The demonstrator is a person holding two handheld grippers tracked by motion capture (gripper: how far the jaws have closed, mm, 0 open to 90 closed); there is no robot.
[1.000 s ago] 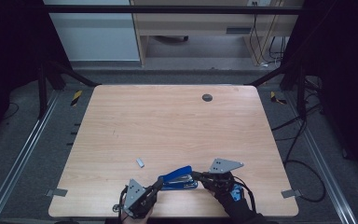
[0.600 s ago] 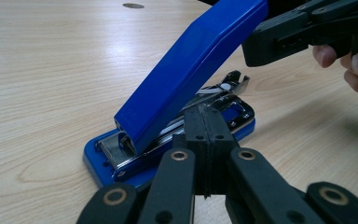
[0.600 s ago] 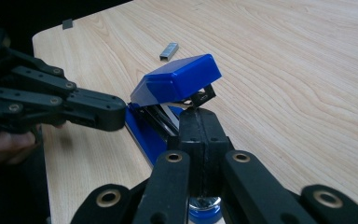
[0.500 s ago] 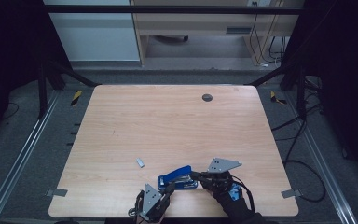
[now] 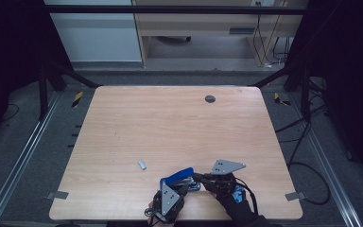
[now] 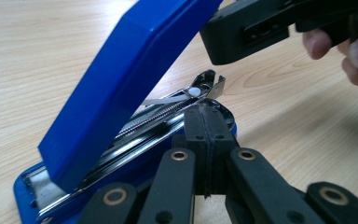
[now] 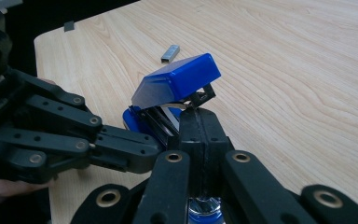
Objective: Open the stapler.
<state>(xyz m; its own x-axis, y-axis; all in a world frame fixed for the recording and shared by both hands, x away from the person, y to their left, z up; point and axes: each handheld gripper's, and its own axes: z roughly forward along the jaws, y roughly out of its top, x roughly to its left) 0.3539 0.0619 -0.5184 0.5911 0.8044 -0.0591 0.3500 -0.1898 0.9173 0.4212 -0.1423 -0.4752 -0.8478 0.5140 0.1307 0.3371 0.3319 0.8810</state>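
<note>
A blue stapler (image 5: 178,175) lies near the table's front edge with its lid (image 6: 130,74) tilted up off the metal magazine (image 6: 168,112). My left gripper (image 5: 186,186) is shut with nothing between its jaws, and its tip (image 6: 205,112) rests against the magazine's front end. My right gripper (image 5: 197,178) comes in from the right, also shut and holding nothing. Its tip (image 7: 198,115) sits under the raised lid (image 7: 177,84). A small strip of staples (image 5: 142,164) lies loose on the wood to the left.
The wooden table (image 5: 170,118) has a round dark grommet (image 5: 210,99) near its far edge. Metal rails run along both sides of the table, and cables hang at the right. A shelf unit stands behind the table.
My left gripper has slid right along the front edge until its tip reached the stapler. The right gripper and the stapler have stayed where they were.
</note>
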